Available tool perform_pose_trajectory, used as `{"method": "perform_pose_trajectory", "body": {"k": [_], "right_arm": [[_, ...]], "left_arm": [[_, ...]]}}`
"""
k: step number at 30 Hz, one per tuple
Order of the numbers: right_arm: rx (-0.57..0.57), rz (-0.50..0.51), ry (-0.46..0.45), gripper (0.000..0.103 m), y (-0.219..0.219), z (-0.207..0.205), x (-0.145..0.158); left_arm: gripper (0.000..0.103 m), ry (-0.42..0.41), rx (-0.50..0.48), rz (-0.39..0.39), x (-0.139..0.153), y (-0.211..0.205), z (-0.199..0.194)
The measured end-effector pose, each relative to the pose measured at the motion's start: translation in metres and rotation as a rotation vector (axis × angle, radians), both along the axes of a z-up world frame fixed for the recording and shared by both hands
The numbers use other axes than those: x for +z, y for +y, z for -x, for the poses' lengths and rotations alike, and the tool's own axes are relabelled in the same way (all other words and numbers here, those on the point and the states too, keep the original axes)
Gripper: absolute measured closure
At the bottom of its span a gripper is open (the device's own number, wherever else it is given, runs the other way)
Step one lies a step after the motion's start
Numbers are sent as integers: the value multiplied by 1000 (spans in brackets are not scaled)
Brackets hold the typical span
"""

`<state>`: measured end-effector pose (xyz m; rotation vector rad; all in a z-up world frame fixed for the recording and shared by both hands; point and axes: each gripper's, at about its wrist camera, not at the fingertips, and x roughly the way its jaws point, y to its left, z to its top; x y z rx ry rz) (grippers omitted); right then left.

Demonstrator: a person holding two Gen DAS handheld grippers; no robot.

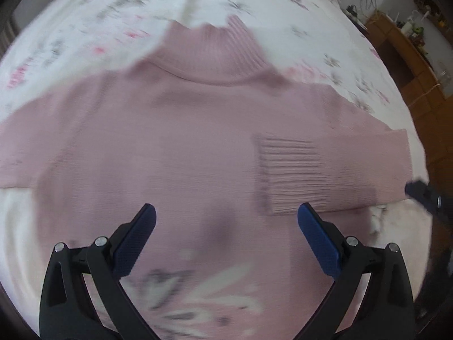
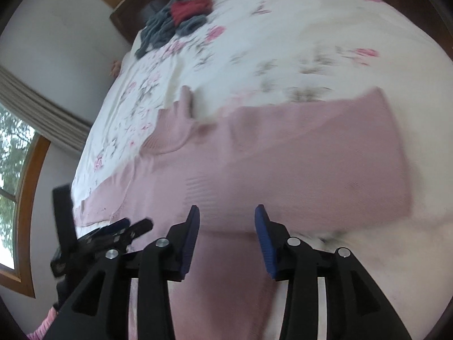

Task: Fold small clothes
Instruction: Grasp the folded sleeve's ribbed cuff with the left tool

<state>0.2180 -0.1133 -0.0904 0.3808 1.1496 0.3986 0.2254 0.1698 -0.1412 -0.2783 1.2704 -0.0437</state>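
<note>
- Left gripper [image 1: 226,212]: jaws spread wide, nothing between them; pink sweater [image 1: 175,130] lies flat ahead of and beneath the fingertips.
- Right gripper [image 2: 226,212]: jaws parted, empty, above the sweater's folded sleeve [image 2: 311,153].
- Sweater rests on a floral bedspread [image 2: 283,42]; beyond the jaws, a pile of grey and red clothes [image 2: 175,22].

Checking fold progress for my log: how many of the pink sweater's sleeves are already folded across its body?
1. The sleeve on the right of the left wrist view lies folded in, ribbed cuff on the body. The other sleeve reaches outward, unfolded.
</note>
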Motion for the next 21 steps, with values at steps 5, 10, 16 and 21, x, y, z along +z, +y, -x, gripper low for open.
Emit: {"method": "perform_pose_trajectory", "body": {"k": [5,10,16,21], "right_arm": [[-40,17,-21,61,-29,23,-4],[-73,30,-31,61,-47,41,-9],[-116,44,-30,60,-59,50,-11],[-133,50,-22,60,-61,49,-11]], "left_arm": [[20,88,6,147,-26,-22,-22],[43,154,50,213,-49,-27,-35],[94,138,116,307,-41,-28,-36],[95,24,89,324,-4,-32,-29]]}}
